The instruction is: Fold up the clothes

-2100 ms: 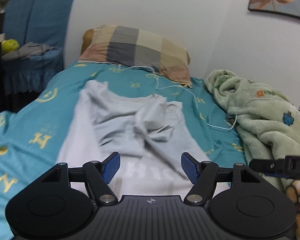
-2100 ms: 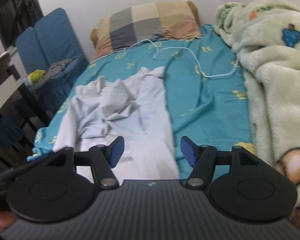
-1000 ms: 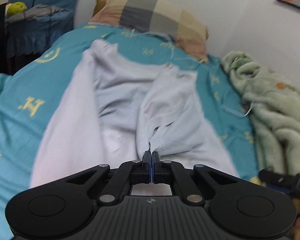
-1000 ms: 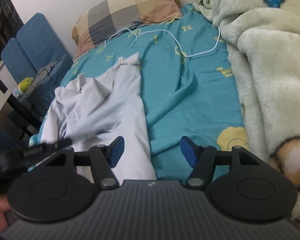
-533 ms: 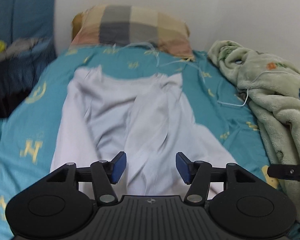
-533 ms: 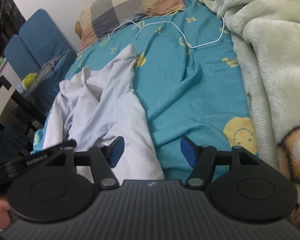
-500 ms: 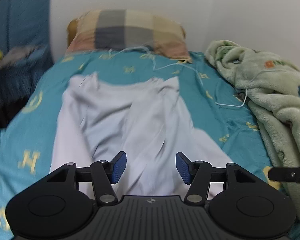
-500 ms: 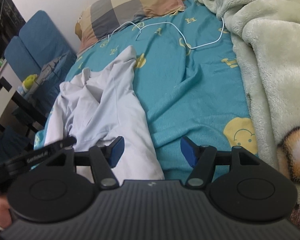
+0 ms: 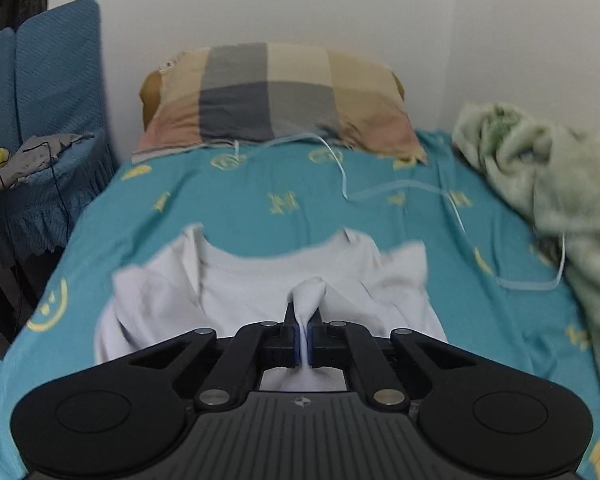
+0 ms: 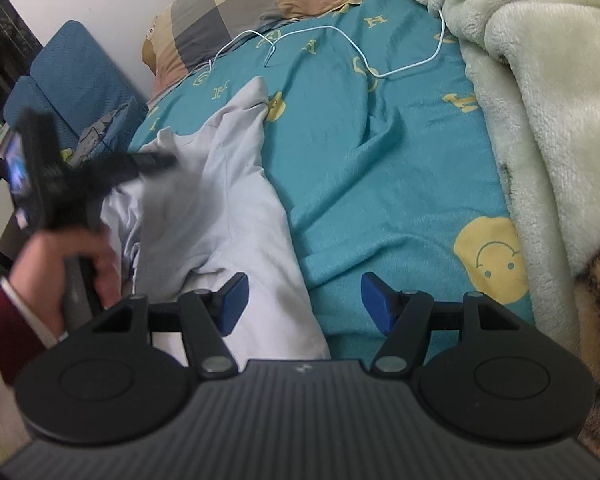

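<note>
A pale grey T-shirt [image 9: 260, 292] is spread on the teal bedsheet [image 9: 284, 196], in the near-left part of the bed, with its neckline toward the far end where the checked pillow [image 9: 276, 96] lies. A fold of its cloth is pinched between the closed jaws of the left gripper [image 9: 305, 340], which have just been closing, and a small peak of fabric is seen standing up just beyond the fingertips. From the right wrist view the same gripper is seen blurred at the left, held by a hand [image 10: 76, 264] in a dark red sleeve.

The jaws of the right gripper [image 10: 304, 300] are held wide apart, with nothing gripped; the near right edge of the shirt lies below the left pad, and bare sheet is seen below the right one.

The task is judged to be at an early stage. No clean fold can be made out: the body of the shirt is rumpled, one side appears to be drawn inward over the middle, and the sleeves are bunched, not laid flat. What remains, it is judged, is nearly everything: the sides to be brought in, the creases smoothed, and the length doubled over.

A white cable [image 10: 340, 40] trails across the far sheet, and a green fleece blanket [image 10: 540, 100] is heaped along the right side, well apart from the shirt.
</note>
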`<state>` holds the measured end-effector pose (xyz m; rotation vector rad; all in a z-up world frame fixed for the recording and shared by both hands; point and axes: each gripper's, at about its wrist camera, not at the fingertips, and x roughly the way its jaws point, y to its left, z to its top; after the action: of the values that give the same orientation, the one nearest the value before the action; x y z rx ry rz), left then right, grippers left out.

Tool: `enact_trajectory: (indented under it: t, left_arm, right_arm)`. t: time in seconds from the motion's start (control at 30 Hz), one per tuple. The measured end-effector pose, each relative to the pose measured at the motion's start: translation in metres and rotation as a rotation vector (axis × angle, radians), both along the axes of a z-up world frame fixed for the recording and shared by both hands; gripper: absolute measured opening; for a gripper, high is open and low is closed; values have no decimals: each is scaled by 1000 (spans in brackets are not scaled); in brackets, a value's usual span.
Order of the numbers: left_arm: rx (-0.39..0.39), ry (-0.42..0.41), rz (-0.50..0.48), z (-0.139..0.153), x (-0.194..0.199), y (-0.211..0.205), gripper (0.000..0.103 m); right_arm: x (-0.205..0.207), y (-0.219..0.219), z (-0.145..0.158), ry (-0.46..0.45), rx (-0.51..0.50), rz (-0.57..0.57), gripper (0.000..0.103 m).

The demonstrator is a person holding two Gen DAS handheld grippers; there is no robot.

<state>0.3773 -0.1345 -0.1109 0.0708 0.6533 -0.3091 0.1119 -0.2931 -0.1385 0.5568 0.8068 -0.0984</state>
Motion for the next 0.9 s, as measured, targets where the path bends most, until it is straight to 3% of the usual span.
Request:
enact_trajectory:
  t: [0.1, 0.2, 0.33, 0.47, 0.67, 0.9]
  left_arm:
    - [4, 7, 54, 4, 24, 22, 4]
    - [-49, 47, 149, -8, 41, 46, 5]
    - [-176, 108, 233, -21, 40, 75, 28]
    - [-202, 119, 219, -9, 9, 94, 43]
    - [-200, 99, 185, 39, -93, 108, 52]
    - [-315, 178, 71, 57, -253, 99, 56]
  right_arm:
    - [2, 4, 0, -2, -7, 11, 64]
    - [4, 3, -1, 9, -28, 10, 64]
    - [4, -2, -3, 6, -34, -4, 64]
    - [7, -1, -4, -1, -42, 7, 64]
    - [4, 0, 7, -64, -67, 28, 64]
    - [-12, 5, 27, -116, -74, 61, 64]
